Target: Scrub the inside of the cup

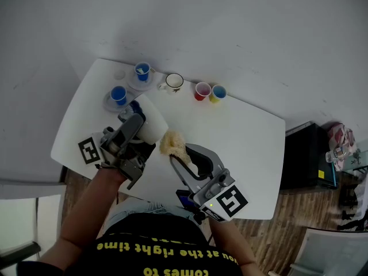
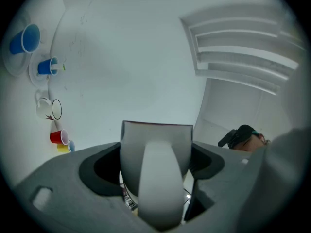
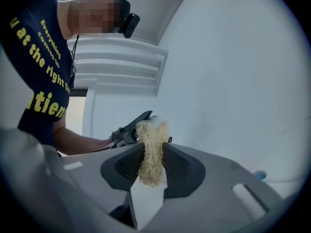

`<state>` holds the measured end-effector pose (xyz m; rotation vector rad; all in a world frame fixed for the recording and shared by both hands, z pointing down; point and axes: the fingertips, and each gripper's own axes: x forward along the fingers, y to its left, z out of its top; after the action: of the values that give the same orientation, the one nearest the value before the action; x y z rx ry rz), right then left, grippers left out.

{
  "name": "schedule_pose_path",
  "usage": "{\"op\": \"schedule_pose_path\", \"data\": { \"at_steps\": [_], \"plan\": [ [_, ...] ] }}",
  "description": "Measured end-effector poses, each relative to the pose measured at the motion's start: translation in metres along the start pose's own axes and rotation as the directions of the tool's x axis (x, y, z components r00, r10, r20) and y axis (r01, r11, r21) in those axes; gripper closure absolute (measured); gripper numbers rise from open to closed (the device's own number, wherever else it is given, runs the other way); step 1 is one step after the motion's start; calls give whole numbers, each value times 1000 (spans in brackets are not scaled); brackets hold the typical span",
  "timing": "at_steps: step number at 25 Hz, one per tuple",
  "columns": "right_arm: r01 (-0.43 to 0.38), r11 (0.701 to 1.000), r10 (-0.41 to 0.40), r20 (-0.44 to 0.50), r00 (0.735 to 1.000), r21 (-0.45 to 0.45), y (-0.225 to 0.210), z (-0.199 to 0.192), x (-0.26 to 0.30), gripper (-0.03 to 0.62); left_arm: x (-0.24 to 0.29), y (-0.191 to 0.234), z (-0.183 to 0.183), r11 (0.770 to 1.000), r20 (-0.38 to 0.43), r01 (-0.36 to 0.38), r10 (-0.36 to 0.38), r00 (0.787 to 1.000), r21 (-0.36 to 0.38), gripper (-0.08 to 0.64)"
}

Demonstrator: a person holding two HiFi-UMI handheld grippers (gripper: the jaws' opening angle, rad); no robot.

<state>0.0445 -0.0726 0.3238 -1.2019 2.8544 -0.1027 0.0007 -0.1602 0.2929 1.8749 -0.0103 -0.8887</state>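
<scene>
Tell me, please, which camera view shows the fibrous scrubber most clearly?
The right gripper view: the scrubber sits centred and large, pinched between the jaws. The head view shows it small, beside the white cup. The left gripper view does not show it.

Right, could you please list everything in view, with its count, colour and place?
table: 1, white, under everything.
blue cups: 2, blue, table's far left, on saucers.
mug: 1, white, dark rim, far edge.
red cup: 1, red, right of mug.
yellow cup: 1, yellow, beside red cup.
white cup: 1, white, in left claw.
scrubber: 1, straw-coloured, in right claw.
left claw: 1, grey, shut on white cup.
right claw: 1, grey, shut on scrubber.
</scene>
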Motion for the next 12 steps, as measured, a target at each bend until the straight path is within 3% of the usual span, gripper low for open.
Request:
{"op": "schedule_pose_path", "data": {
  "at_steps": [6, 12],
  "plan": [
    [-54, 998, 54, -11, 998, -42, 20, 1, 9, 477, 5, -3, 0, 1000, -5, 19, -19, 1000, -13, 155],
    [4, 999, -6, -51, 999, -38, 4, -6, 12, 476, 5, -4, 3, 998, -22, 39, -40, 999, -42, 155]
  ]
}}
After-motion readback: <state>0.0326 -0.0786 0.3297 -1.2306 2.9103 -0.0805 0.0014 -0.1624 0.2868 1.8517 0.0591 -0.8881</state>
